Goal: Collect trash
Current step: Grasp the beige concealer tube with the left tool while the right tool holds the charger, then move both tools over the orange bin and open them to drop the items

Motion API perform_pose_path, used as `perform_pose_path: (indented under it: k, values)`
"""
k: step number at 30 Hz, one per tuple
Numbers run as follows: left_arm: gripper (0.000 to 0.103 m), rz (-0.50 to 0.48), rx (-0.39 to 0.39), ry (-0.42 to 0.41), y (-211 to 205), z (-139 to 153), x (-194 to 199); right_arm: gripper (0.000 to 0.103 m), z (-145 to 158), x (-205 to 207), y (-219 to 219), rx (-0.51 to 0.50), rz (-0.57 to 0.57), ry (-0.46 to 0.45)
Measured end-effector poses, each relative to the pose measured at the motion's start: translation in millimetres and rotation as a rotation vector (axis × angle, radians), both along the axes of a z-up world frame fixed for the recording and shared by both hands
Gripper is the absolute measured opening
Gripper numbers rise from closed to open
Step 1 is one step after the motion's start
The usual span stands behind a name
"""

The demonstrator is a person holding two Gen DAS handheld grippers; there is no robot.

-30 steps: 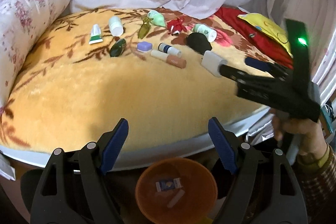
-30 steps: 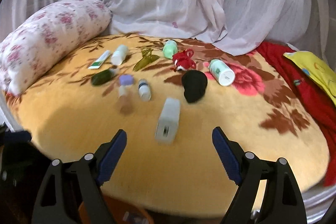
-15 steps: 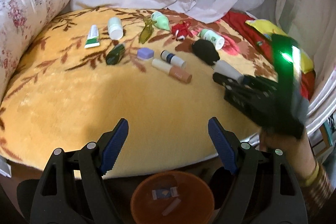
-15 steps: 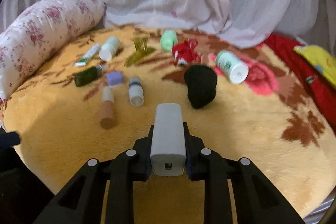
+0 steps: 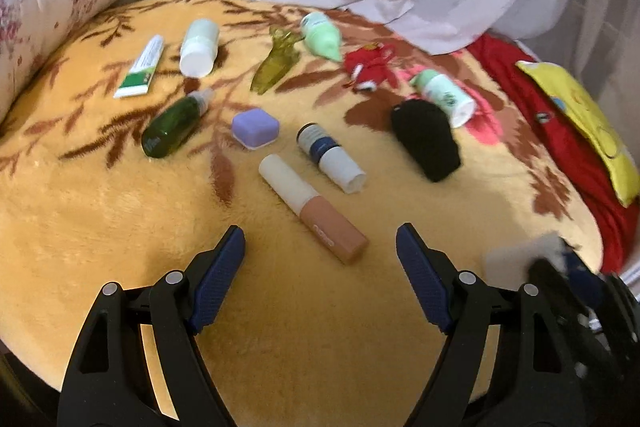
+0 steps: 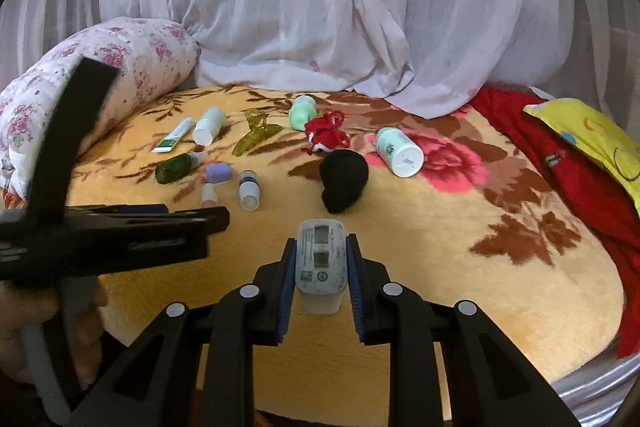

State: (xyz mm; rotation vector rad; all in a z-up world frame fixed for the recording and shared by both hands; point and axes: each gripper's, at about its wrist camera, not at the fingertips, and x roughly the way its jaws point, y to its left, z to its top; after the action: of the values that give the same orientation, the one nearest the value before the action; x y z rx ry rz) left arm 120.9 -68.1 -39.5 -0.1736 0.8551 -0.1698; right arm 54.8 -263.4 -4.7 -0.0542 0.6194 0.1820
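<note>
So, going across the bed (image 5: 100, 227) from the left: the floral bolster (image 6: 132, 55) lies along the edge, then there's the green-and-white tube (image 5: 141, 67), a white bottle (image 5: 198, 47) and a dark green bottle (image 5: 173, 126), all lying flat on the yellow blanket. Next over are the little purple case (image 5: 255, 123), an olive hair clip (image 5: 276, 61), a mint bottle (image 5: 322, 35), the blue-banded bottle (image 5: 330, 157) and the tan-and-cream tube (image 5: 312, 207). The left gripper (image 5: 320, 275) hangs over the blanket just short of that tan tube, jaws spread wide and nothing in them. Compared with a second ago it has come up and forward: the orange bowl it was looking down at is out of its view now, and the tube sits nearly between its fingers. That reads to me like it's lining up the next pickup. Further right are a red knit thing (image 5: 370, 67), a black lump of fabric (image 5: 426, 141) and a white bottle with green print (image 5: 444, 95). The big change is the right gripper (image 6: 320, 263): a second ago it was open with the white box (image 6: 320, 263) lying on the blanket ahead of it, and now it's clamped on that box, which looks to be lifted off the blanket. So one piece of trash is in hand and, I'd guess, headed for the bowl, with plenty left on the bed.
</note>
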Motion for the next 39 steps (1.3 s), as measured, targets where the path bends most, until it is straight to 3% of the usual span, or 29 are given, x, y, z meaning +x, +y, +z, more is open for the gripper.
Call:
perform_pose_path:
  k: [4,7,9,10,21,29,34,39]
  values:
    - [0.073,0.023,0.045,-0.017,-4.4,-4.1,7.7,0.024,-1.5,2.2,-1.9,0.005,0.001,-0.002]
    - [0.057,0.035,0.055,-0.025,-3.5,-7.0,14.9,0.024,-1.2,3.1,-1.3,0.004,0.002,-0.003]
    - [0.022,0.028,0.051,-0.038,-0.6,-8.8,18.0,0.024,-0.5,3.1,-1.0,0.008,0.002,-0.004]
    - [0.019,0.024,0.04,-0.035,3.5,-10.3,19.7,0.024,-0.3,3.6,-1.1,0.009,0.003,-0.005]
    - [0.018,-0.028,0.006,-0.087,29.7,7.4,-12.5,0.024,11.1,1.7,5.1,0.009,0.014,-0.028]
    - [0.018,-0.109,0.016,-0.099,45.6,31.7,-71.3,0.024,29.5,-25.3,20.6,0.003,0.084,-0.042]
    - [0.018,-0.198,0.021,-0.055,51.1,29.8,-118.2,0.024,26.3,-60.6,30.3,0.019,0.177,0.029]
    - [0.018,-0.296,0.032,0.043,55.7,9.5,-157.9,0.024,2.1,-98.0,42.7,0.029,0.273,0.175]
